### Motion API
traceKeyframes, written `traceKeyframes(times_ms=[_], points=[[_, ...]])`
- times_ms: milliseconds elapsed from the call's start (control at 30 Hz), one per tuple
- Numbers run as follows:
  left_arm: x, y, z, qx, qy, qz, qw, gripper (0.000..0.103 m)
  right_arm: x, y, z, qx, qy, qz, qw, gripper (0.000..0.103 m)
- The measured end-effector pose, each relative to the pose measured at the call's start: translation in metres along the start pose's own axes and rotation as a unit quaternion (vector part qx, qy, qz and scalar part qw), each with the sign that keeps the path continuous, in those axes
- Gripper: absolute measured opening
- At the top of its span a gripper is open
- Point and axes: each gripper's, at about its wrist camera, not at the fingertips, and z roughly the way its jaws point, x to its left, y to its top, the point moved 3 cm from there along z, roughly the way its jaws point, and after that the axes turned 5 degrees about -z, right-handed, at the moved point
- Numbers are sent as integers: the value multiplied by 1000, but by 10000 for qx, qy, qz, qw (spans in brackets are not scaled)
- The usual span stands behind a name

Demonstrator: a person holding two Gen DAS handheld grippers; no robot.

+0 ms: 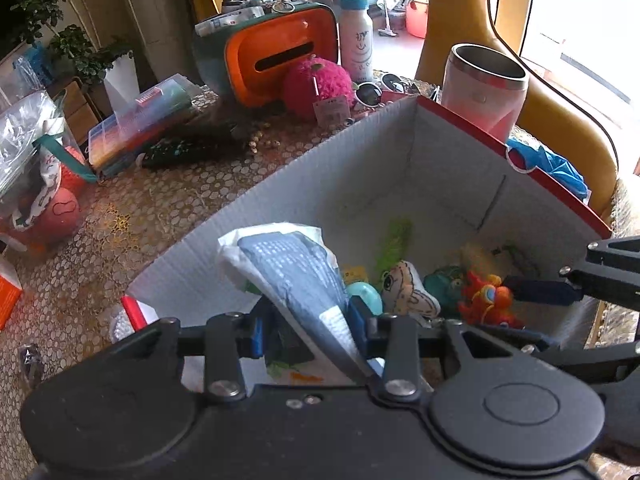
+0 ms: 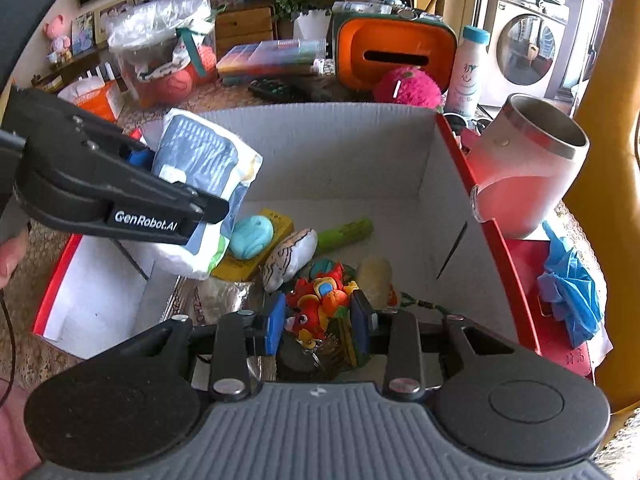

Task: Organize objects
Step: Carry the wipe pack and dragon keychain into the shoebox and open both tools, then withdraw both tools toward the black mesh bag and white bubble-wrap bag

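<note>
An open white cardboard box with red outer sides (image 1: 360,152) (image 2: 340,148) stands on the table. My left gripper (image 1: 310,326) (image 2: 180,184) is shut on a white and grey-blue wipes pack (image 1: 288,268) (image 2: 208,148), held over the box's left side. My right gripper (image 2: 318,326) (image 1: 516,308) is shut on a small red and orange dragon toy (image 2: 320,300) (image 1: 486,300), low inside the box. On the box floor lie a teal round case (image 2: 252,236), a yellow carton (image 2: 256,264), a white plush (image 2: 288,256) and a green tube (image 2: 344,234).
A pink steel tumbler (image 2: 528,168) and a crumpled blue glove (image 2: 572,292) sit right of the box. Behind it are an orange tissue holder (image 2: 396,60), a pink fluffy ball (image 2: 408,86), a white bottle (image 2: 468,76), a clear organiser case (image 1: 140,128) and a remote (image 1: 188,148).
</note>
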Motion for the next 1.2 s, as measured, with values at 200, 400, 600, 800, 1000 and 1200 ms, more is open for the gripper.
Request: traceKeyframes(times_ms=[200,400,600,800,1000,1200], points=[[3,0,10,139,27,-85,9999,41,3,-4,5,59,50,-4,10000,35],[5,-4,14,162,83,-142,9997,48,3,-4,-1,4,81,62,9999,37],[6,-6,6,64,83,-162,9998,64,2,-5,-5,-2,185,151,9997,39],[6,-6,-8,9,6,-253,9997,66,7,-5,-18,-91,274,133,9995,45],[5,-12,-28,-128,-23,-202,9997,70,10,-2,-35,-223,349,195,9990,55],[10,-21,-53,-259,-109,-301,9992,74,14,-1,-52,-354,320,327,9983,59]])
